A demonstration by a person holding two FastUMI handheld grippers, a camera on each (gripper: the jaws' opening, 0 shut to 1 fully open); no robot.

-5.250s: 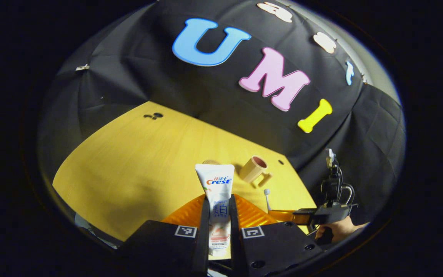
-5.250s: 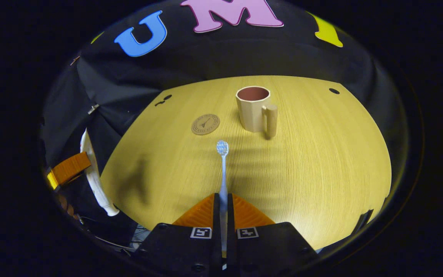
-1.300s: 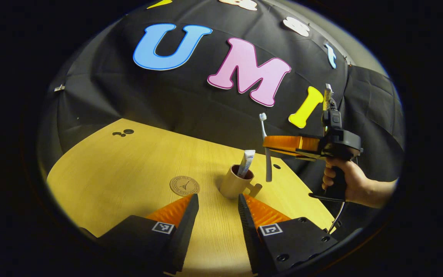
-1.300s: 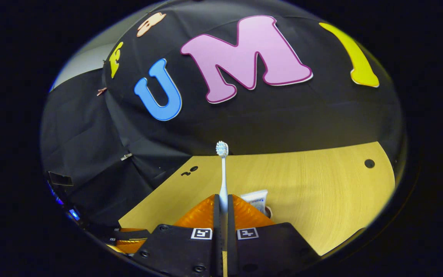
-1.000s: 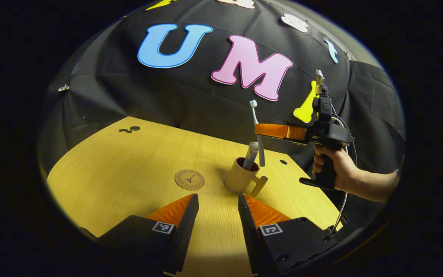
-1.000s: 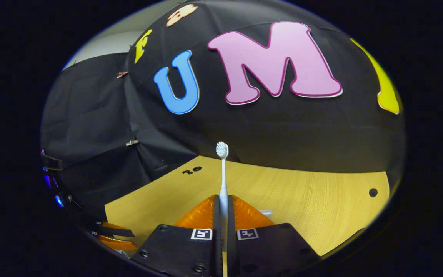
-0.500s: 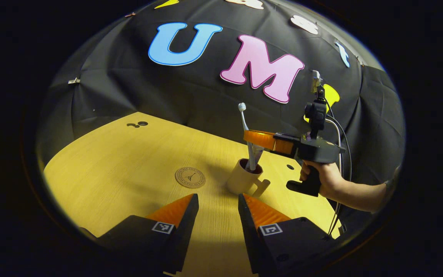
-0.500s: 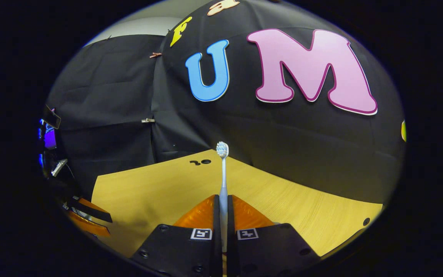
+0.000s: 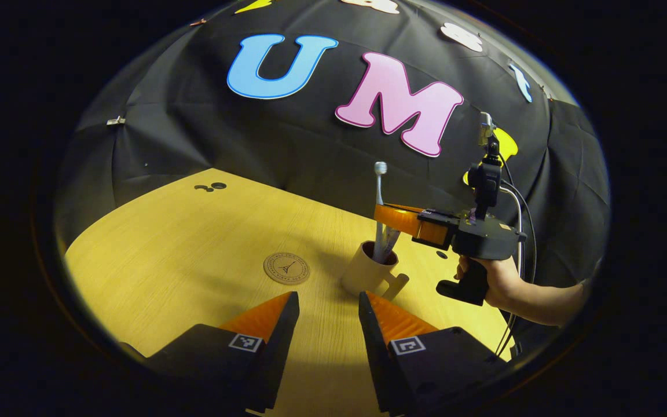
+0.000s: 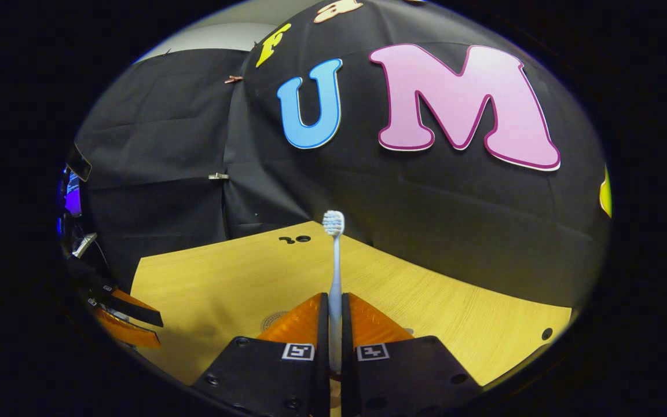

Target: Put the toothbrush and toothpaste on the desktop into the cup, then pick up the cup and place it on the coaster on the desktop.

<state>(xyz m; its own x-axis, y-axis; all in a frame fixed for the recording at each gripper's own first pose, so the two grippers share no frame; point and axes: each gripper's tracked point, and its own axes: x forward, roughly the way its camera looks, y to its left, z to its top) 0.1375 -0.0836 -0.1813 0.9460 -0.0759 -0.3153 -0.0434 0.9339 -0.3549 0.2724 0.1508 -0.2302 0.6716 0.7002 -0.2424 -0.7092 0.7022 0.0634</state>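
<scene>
Yellow wooden desktop [image 9: 183, 243] under black cloth walls, with one small cluster of dark holes near its far left corner. Left to right in the left gripper view: one round brown coaster [image 9: 286, 268] lying flat and bare; just right of it, apart and not touching, one beige cup [image 9: 368, 273] standing upright, handle turned toward the near right. Inside the cup, one toothpaste [image 9: 389, 238] tube leaning, and one toothbrush [image 9: 379, 208] standing nearly upright, bristle head up, lower end down in the cup's mouth. Right gripper [image 9: 388, 215] level above the cup, fingers closed on the toothbrush handle about midway, held by one hand [image 9: 498, 282] at the pistol grip. Left gripper [image 9: 323, 313] at the near edge, jaws spread wide, holding nothing, aimed at the gap between coaster and cup. Right gripper view: toothbrush [image 10: 334, 260] rising straight from between the narrowly closed fingers of the right gripper [image 10: 334, 330], head against the cloth, desktop [image 10: 223, 278] beyond.
</scene>
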